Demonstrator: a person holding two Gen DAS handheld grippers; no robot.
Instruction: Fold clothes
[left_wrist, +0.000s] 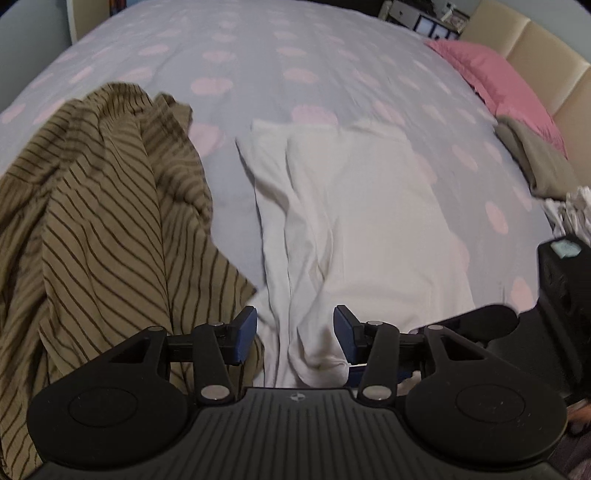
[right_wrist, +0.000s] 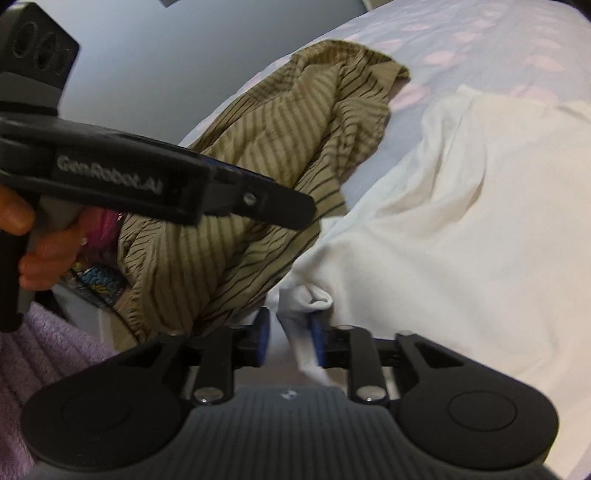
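One white garment (left_wrist: 354, 221) lies partly folded on the bed (left_wrist: 258, 55), its near edge between the parted pads of the left claw (left_wrist: 295, 334), which do not press it. The right claw (right_wrist: 289, 338) stands open around a white corner. One striped olive garment (left_wrist: 99, 221) lies crumpled beside it. The bedcover is lilac with pink spots; one pink pillow (left_wrist: 498, 79) rests by a beige headboard (left_wrist: 535, 62).
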